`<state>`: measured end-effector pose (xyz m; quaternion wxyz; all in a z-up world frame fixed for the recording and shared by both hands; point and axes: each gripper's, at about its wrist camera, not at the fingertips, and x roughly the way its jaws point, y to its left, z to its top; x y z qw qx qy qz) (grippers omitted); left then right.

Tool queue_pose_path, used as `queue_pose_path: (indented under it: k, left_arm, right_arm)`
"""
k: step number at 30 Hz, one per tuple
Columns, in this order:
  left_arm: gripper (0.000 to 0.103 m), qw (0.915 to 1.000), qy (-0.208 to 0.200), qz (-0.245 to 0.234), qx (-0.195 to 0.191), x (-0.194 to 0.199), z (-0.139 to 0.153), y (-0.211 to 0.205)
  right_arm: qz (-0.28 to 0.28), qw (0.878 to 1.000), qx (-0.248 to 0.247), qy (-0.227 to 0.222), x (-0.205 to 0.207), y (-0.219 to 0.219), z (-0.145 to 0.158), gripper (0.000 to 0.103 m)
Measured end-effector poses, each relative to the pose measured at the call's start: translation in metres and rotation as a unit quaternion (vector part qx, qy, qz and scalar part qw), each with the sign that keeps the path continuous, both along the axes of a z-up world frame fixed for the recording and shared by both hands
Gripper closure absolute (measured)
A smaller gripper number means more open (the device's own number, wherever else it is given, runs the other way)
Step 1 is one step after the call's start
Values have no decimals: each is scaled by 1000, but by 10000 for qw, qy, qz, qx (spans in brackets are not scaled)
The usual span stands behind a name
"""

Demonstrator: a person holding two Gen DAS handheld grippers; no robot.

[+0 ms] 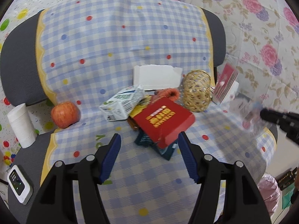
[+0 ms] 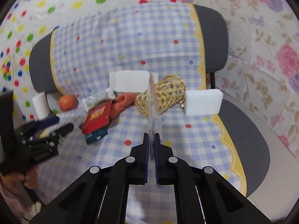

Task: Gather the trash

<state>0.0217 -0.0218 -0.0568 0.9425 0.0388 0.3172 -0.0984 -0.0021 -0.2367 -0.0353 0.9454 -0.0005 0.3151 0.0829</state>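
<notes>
On the checked chair seat lies a pile: a red box point(image 1: 164, 120) point(image 2: 98, 117), a crushed milk carton point(image 1: 122, 102) point(image 2: 98, 98), a dark teal packet point(image 1: 158, 146) point(image 2: 96, 136) under the box, and an orange cloth point(image 1: 169, 93) point(image 2: 124, 100). My left gripper point(image 1: 148, 141) is open, just in front of the red box. My right gripper point(image 2: 152, 137) is shut on a thin clear plastic wrapper point(image 2: 153, 112), seen edge-on; it also shows blurred in the left wrist view point(image 1: 246, 110), held above the seat's right side.
A woven wicker basket point(image 1: 196, 90) point(image 2: 164, 93), white foam blocks point(image 1: 156, 76) point(image 2: 202, 102), a red card point(image 1: 225, 83), an apple point(image 1: 64, 114) point(image 2: 67, 101) and a paper roll point(image 1: 20, 125) point(image 2: 40, 104) are on or beside the chair. A pink bag point(image 1: 269, 192) hangs at lower right.
</notes>
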Motion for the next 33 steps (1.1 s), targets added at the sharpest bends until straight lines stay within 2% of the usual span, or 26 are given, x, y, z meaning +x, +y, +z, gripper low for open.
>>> queue_pose_path:
  k: [6, 16, 19, 23, 28, 33]
  left_arm:
    - [41, 9998, 58, -159, 143, 11, -4, -22]
    - [41, 9958, 286, -389, 773, 37, -26, -65]
    - [41, 9948, 335, -297, 913, 49, -30, -70]
    - [41, 9956, 424, -161, 823, 65, -29, -66]
    - [53, 9966, 399, -78, 711, 72, -23, -49]
    - [76, 9993, 146, 16, 351, 58, -2, -21]
  right_arm:
    - [-332, 9988, 245, -279, 2, -11, 10, 97]
    - [-412, 9981, 436, -162, 13, -21, 3, 97]
    - [-423, 9981, 418, -153, 14, -23, 2, 97]
    - [-436, 9982, 387, -139, 16, -23, 1, 97]
    - [-400, 9985, 362, -109, 17, -21, -1, 97]
    - [-327, 9990, 274, -161, 14, -14, 0, 97]
